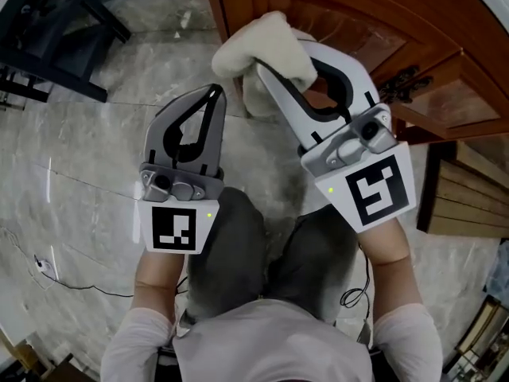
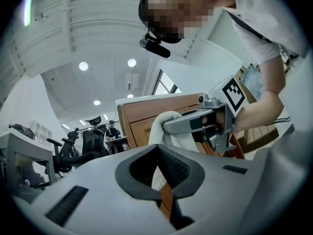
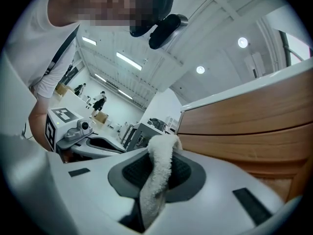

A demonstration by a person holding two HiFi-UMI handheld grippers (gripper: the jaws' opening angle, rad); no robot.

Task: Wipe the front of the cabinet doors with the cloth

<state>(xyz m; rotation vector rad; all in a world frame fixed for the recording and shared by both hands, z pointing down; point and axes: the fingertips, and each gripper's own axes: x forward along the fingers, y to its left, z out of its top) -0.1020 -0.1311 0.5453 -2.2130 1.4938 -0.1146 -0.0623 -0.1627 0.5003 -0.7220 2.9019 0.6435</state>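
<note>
A fluffy white cloth [image 1: 253, 38] is bunched at the tip of my right gripper [image 1: 278, 60], which is shut on it, close to the lower edge of the brown wooden cabinet door [image 1: 374, 14]. In the right gripper view the cloth [image 3: 159, 173] runs between the jaws, with the cabinet's wood panels [image 3: 244, 126] just to the right. My left gripper [image 1: 213, 95] is beside it on the left, shut with nothing in it, and points at the cloth. In the left gripper view the jaws meet, and the cloth [image 2: 164, 124] and cabinet [image 2: 139, 114] are behind them.
A dark ornate metal handle [image 1: 406, 82] sits on the cabinet front. The floor [image 1: 95, 157] is grey marble. A black chair base [image 1: 56, 30] stands at the upper left, wooden slats [image 1: 469, 205] at the right. The person's knees [image 1: 270, 245] are under the grippers.
</note>
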